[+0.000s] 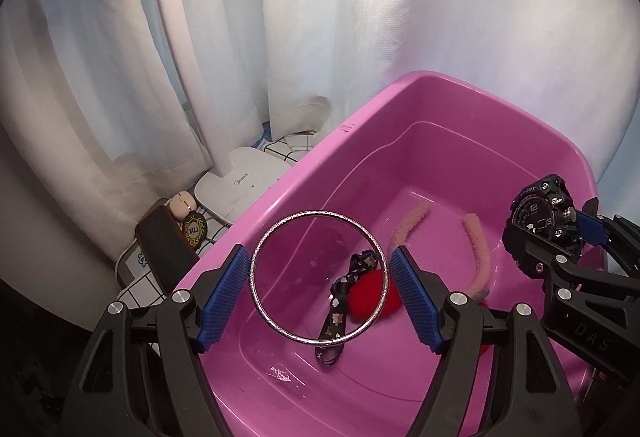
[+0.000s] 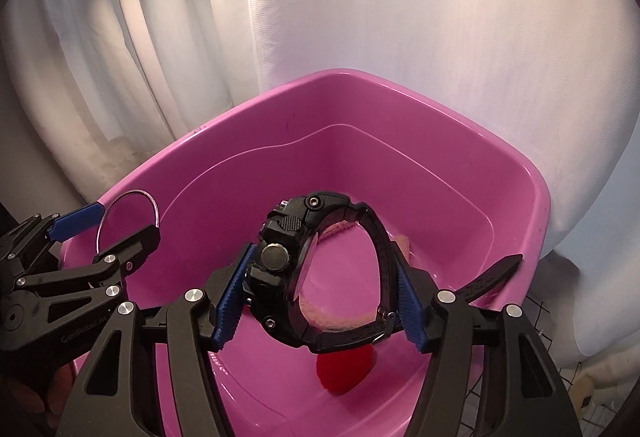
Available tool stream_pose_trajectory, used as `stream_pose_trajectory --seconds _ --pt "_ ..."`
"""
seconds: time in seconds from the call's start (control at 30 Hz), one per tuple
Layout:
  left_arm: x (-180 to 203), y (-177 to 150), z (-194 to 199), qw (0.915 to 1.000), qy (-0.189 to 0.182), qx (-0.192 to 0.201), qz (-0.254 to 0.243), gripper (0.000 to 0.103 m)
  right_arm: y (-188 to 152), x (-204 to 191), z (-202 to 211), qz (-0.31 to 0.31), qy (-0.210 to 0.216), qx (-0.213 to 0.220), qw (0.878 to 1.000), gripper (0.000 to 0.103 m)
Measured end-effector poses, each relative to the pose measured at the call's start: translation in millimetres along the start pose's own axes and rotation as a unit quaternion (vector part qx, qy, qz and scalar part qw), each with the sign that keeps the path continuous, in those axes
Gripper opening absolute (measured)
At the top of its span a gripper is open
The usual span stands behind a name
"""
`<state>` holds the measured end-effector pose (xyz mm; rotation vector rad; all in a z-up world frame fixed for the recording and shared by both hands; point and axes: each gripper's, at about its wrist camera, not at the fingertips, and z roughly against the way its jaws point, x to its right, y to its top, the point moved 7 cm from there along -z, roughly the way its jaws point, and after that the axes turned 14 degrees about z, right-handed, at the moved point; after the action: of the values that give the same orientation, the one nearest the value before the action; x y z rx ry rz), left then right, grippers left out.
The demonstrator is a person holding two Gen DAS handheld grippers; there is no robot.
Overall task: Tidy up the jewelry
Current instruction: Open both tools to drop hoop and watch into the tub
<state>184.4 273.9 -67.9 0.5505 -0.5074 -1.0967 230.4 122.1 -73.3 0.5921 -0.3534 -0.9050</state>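
Note:
My left gripper is shut on a silver bangle, held flat between the blue pads above the pink tub. My right gripper is shut on a black sport watch, also over the tub. The watch and right gripper show at the right of the left wrist view; the bangle shows at the left of the right wrist view. In the tub lie a black patterned strap, a red fuzzy piece and a pink fuzzy headband.
White curtains hang behind the tub. A white lamp base stands on the checked cloth left of the tub, with a dark case, a small round figure and a black badge beside it.

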Motion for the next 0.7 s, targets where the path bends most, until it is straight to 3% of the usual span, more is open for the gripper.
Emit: stream_pose_trajectory --seconds 0.13,0.33,0.7 --pt "0.5 -0.2 2.5 1.0000 -0.003 0.001 0.002 0.084 1.0 0.6 8.3 0.013 -0.026 0.010 1.000 0.064" --pt "0.1 -0.2 5.3 1.0000 0.006 0.003 0.005 0.091 -1.6 3.3 14.1 0.008 -0.031 0.014 0.999 0.064" --pt "6.2 -4.6 18.7 0.9998 -0.006 0.009 0.016 0.091 -10.5 9.6 35.6 -0.013 -0.028 0.036 0.999 0.064"
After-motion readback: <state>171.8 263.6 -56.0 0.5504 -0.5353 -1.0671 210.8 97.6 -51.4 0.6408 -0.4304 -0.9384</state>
